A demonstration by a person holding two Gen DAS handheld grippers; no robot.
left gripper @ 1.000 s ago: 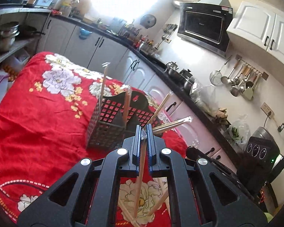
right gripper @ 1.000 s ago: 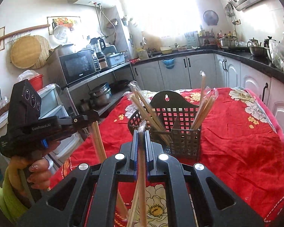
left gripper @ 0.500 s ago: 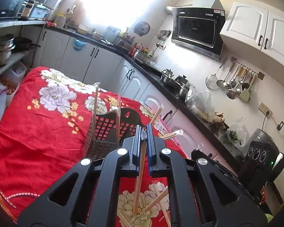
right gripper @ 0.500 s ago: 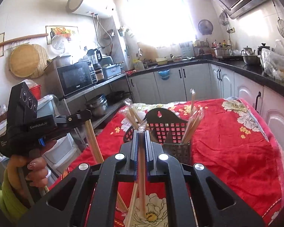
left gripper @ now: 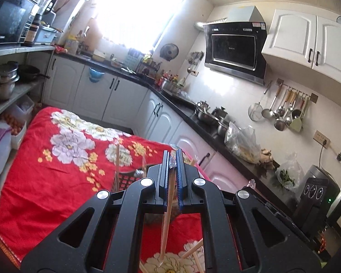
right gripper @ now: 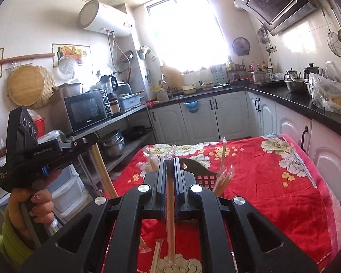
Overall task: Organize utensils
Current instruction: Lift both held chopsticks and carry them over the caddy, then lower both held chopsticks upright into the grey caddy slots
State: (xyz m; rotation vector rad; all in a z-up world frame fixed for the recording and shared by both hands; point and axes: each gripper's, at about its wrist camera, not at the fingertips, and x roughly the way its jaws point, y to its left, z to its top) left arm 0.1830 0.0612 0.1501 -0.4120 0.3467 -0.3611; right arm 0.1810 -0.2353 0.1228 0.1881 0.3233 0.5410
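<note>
Two tongs [left gripper: 172,159] [right gripper: 170,161], one basket [right gripper: 200,177], two held chopsticks [left gripper: 167,216] [right gripper: 169,216].

Left gripper [left gripper: 172,159] jaws clamp a wrapped chopstick [left gripper: 167,216] above the red tablecloth [left gripper: 45,182].

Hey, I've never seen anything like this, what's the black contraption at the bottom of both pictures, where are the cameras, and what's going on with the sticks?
Those black shapes are handheld grabbers, each with two fingers; a person holds one in each hand. A wide-angle camera sits on each, looking along its fingers.

One picture is from the left gripper, the other from the right gripper. In the right view you can also see the person's left hand holding the other tool.

Each gripper is closed on a pair of wrapped chopsticks: left chopsticks, right chopsticks.

Below is a table under a red flowered cloth. On it stands a dark utensil basket already holding chopsticks, and more loose chopsticks lie nearer the camera.
</note>
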